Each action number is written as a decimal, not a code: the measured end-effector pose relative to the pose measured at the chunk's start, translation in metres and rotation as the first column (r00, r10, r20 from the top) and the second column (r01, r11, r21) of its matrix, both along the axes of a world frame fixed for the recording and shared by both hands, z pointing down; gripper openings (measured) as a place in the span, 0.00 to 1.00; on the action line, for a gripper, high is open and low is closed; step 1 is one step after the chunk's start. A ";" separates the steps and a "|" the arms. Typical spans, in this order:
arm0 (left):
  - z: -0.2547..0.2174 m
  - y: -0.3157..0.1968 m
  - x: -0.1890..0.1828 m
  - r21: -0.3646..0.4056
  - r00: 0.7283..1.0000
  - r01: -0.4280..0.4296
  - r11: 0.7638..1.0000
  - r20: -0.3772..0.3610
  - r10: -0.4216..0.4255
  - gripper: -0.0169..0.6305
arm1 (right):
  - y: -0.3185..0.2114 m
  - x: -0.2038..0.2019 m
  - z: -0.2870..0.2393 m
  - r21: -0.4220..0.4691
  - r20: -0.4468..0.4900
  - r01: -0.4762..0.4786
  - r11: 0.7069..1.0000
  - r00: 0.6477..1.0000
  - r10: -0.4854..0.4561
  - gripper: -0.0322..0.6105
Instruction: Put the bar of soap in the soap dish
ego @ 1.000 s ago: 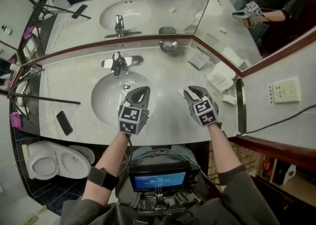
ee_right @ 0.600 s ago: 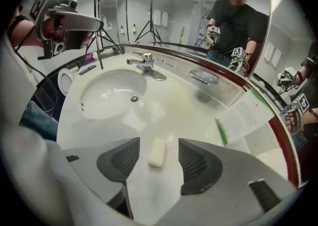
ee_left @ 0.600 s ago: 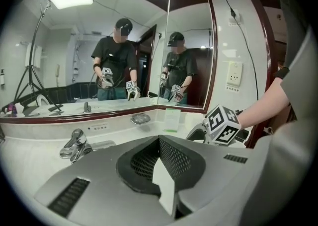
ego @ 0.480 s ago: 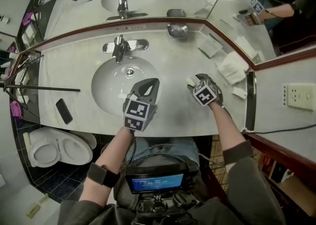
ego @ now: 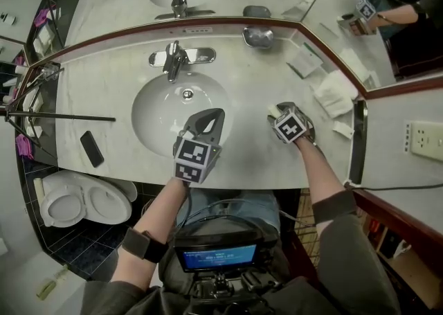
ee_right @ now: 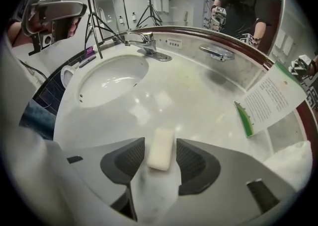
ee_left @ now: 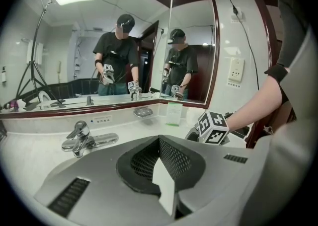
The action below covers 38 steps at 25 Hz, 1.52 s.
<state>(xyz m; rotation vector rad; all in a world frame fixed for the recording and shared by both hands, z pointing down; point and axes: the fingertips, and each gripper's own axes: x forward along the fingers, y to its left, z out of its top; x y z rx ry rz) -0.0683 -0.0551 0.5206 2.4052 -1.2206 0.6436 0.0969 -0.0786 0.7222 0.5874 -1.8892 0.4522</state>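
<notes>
Right claw (ego: 279, 114) dropped to counter (ee_right: 198, 101), jaws just narrowing, not yet pinching soap bar (ee_right: 161, 149) lying between them. Left claw (ego: 206, 121) clenched, empty, at sink (ego: 159, 106) edge.

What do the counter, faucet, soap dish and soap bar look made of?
Counter: pale stone, likely marble or a lookalike; polished, since it mirrors the lights.
Faucet: chromed metal, mirror-bright.
Soap dish: shiny metal, probably steel or chrome; grey with bright highlights.
Soap bar: matte off-white solid soap with rounded edges.
</notes>
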 end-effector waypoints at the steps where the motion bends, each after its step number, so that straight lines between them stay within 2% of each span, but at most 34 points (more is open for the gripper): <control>1: 0.001 0.001 -0.002 -0.002 1.000 0.004 1.000 0.001 -0.004 0.03 | 0.001 0.000 0.002 -0.006 -0.003 0.001 1.000 1.000 -0.001 0.34; 3: 0.001 0.003 -0.005 -0.003 1.000 0.010 1.000 0.004 -0.010 0.03 | 0.002 0.001 0.003 -0.011 -0.008 -0.010 1.000 1.000 0.010 0.29; 14: 0.003 0.011 -0.009 -0.005 1.000 0.017 1.000 0.006 -0.017 0.03 | 0.002 0.000 0.000 -0.008 0.010 -0.055 0.998 0.998 0.056 0.29; 19: 0.002 0.012 -0.010 -0.002 1.000 0.022 1.000 0.004 -0.022 0.03 | -0.002 -0.005 -0.022 0.025 0.042 -0.060 0.998 0.997 0.059 0.29; 23: -0.002 0.009 -0.007 0.007 1.000 0.023 1.000 -0.008 -0.023 0.03 | -0.012 -0.009 -0.059 0.086 0.120 -0.102 0.991 0.989 0.091 0.29; 26: -0.008 0.005 -0.006 0.018 1.000 0.025 1.000 -0.018 -0.024 0.03 | -0.021 -0.005 -0.089 0.139 0.214 -0.172 0.975 0.967 0.140 0.29; 31: -0.016 0.002 -0.002 0.027 0.999 0.032 0.999 -0.041 -0.031 0.03 | -0.015 -0.009 -0.158 0.198 0.419 -0.325 0.925 0.881 0.220 0.29; 38: -0.019 0.002 0.004 0.029 0.999 0.017 0.999 -0.049 -0.016 0.03 | 0.007 -0.009 -0.212 0.249 0.538 -0.411 0.877 0.812 0.228 0.29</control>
